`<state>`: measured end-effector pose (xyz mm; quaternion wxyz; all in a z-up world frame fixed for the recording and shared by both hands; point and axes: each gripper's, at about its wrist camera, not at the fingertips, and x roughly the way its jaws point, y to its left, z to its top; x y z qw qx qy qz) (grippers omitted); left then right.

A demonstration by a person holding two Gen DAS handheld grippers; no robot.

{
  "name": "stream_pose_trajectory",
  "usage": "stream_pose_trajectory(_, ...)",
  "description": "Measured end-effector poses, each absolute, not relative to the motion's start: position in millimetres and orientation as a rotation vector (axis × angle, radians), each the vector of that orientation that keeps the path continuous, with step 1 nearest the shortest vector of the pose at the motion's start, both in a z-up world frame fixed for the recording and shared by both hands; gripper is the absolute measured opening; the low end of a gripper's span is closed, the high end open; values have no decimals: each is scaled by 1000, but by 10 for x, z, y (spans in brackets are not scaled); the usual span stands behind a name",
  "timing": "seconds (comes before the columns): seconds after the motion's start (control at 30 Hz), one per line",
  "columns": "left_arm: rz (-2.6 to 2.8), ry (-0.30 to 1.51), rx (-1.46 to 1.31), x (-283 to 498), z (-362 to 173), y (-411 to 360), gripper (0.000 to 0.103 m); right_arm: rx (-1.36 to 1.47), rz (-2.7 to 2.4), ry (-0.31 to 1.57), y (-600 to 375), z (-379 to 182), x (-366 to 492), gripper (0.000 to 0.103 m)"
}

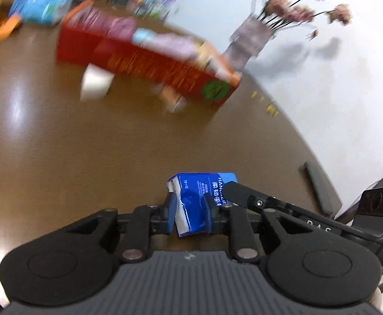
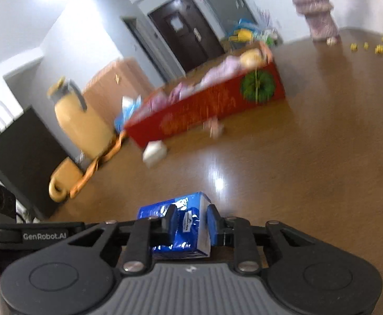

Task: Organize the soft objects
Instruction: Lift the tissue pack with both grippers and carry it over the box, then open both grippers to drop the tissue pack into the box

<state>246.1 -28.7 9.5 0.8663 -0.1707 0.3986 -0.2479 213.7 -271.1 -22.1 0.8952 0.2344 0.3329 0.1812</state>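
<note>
Left wrist view: the left gripper (image 1: 190, 211) is clamped on a blue tissue pack (image 1: 200, 200), held above the brown table (image 1: 60, 144) toward its near edge; the pads dent the soft wrapper, and the pack sits skewed between them. The right gripper's finger (image 1: 240, 191) crosses in from the right and overlaps the pack's right side, so the two tools could knock together and lever the pack loose. The red box (image 1: 149, 63), already filled with soft items, lies toward the far edge, with a white pack (image 1: 95, 84) and a small item just before it; a low carry could strike either. Right wrist view: the right gripper (image 2: 191, 223) is clamped on a second blue pack (image 2: 183, 223), tilted, above the table's near part (image 2: 322, 157). The glossy film could slip under a light squeeze, dropping the pack short of the box (image 2: 204, 107).
</note>
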Motion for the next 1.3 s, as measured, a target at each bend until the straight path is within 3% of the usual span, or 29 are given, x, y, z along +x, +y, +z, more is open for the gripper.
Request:
stream_pose_trajectory(0.27,-565,678,-275,3950,806,-742,21,310,279,488,-2899,606,3424,22)
stream_pose_trajectory(0.37,-525,795,-316,4596,687,-854,21,275,244,551,-2910,581,4076,22)
stream_pose_trajectory(0.53,-496,889,-267,5007,331,-896,21,213,224,680,-2804,268,4636,22)
stream_pose_trajectory(0.7,-430,894,-221,5004,129,-820,24,146,216,783,-2577,-63,4736,18)
stream_pose_trajectory(0.83,-445,892,-218,4889,213,-771,31,154,192,776,-2557,-44,4698,23)
stream_pose_trajectory(0.93,-448,840,-177,4714,447,-744,36,163,186,745,-2638,151,4614,29)
stream_pose_trajectory(1.07,-466,728,-145,4327,940,-587,55,159,185,654,-2756,603,4319,39)
stream_pose_trajectory(1.3,-400,542,-23,3543,1531,-366,71,125,183,499,-2851,1292,3615,48)
